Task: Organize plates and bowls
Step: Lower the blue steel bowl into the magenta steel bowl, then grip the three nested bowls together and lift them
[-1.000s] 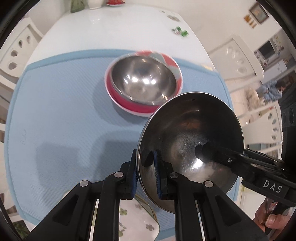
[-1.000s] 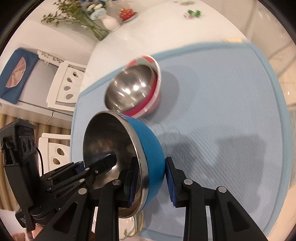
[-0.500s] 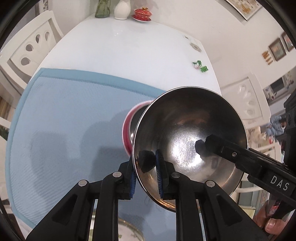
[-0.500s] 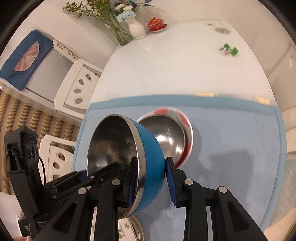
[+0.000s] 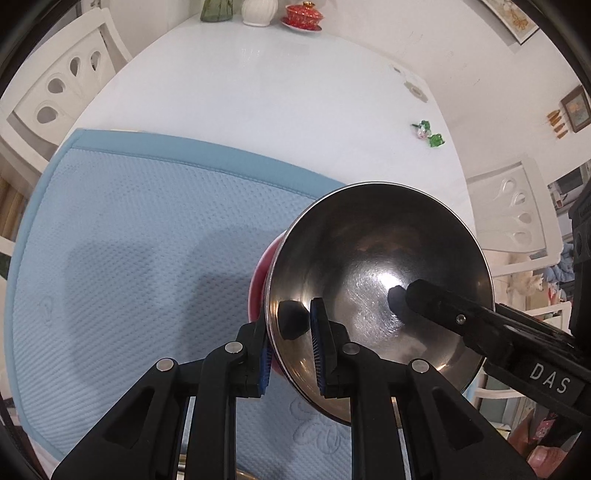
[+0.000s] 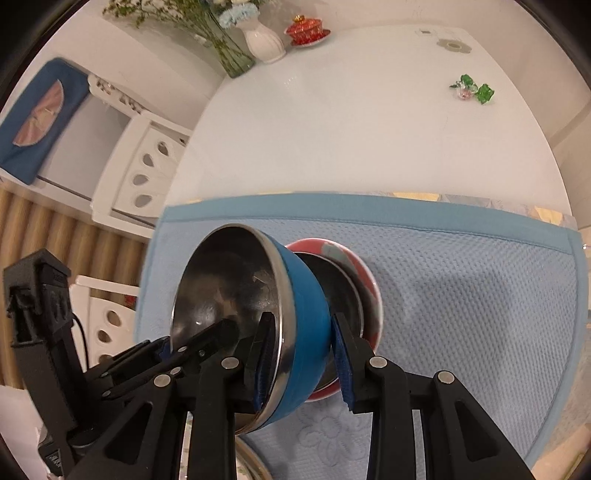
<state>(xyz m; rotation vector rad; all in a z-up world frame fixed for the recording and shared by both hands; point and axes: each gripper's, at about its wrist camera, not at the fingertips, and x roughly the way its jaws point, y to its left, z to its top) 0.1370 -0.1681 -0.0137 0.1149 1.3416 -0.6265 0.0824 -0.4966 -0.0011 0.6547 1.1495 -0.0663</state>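
A blue bowl [image 6: 308, 295] with a steel inside [image 5: 376, 273] hangs tilted in the air, held from both sides. My left gripper [image 5: 291, 326] is shut on its near rim, one pad inside and one outside. My right gripper [image 6: 303, 332] is shut on the opposite rim; its inner finger [image 5: 424, 299] lies inside the bowl. Behind and below the blue bowl sits a red bowl [image 6: 364, 273] with a steel bowl [image 6: 332, 280] nested in it, on the light blue mat [image 5: 129, 221]. In the left wrist view only a red sliver [image 5: 258, 284] of that bowl shows.
The mat [image 6: 461, 280] covers the near half of a white table [image 5: 258, 92]. A white vase [image 6: 264, 42], a red lidded cup [image 6: 306, 29] and green sweets [image 6: 476, 90] sit at the far end. White chairs [image 5: 62, 88] flank the table. A plate's rim [image 6: 251, 465] peeks in below.
Both grippers carried the blue bowl across the mat toward the red bowl; it now hangs in front of it and hides most of it. The grips stayed the same.
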